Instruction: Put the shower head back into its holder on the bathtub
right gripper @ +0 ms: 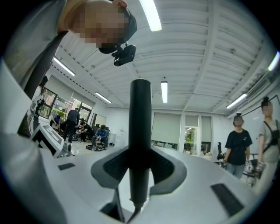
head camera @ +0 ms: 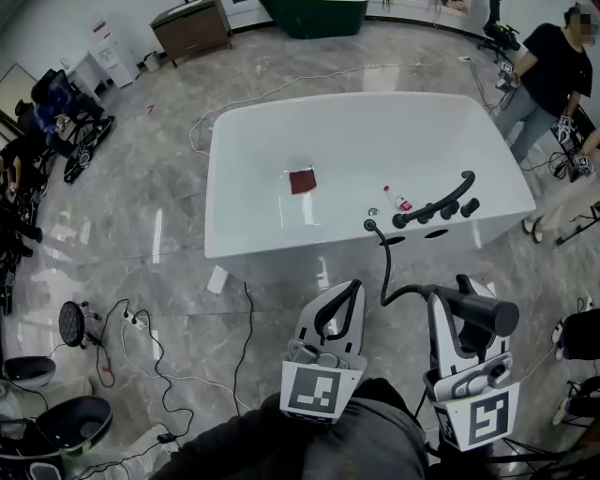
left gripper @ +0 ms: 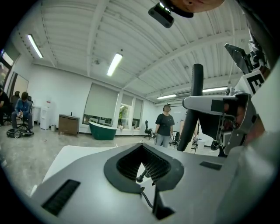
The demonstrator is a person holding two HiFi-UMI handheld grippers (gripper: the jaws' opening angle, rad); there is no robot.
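Note:
The white bathtub (head camera: 272, 131) stands ahead of me on the marble floor. Black tap fittings (head camera: 436, 204) sit on its near right rim, and a black hose (head camera: 385, 272) runs from that rim to the black shower head (head camera: 480, 310). My right gripper (head camera: 455, 289) is shut on the shower head's handle (right gripper: 141, 131), held in the air in front of the tub. My left gripper (head camera: 348, 286) hovers beside it with its jaws together and nothing between them. In the left gripper view the shower head (left gripper: 192, 109) shows to the right of the left gripper (left gripper: 142, 148).
A red square (head camera: 302, 180) and a small bottle (head camera: 398, 200) lie inside the tub. Cables (head camera: 155, 366) trail over the floor at left. A person (head camera: 548, 70) stands at the tub's far right. A green tub (head camera: 314, 14) and a cabinet (head camera: 192, 28) stand at the back.

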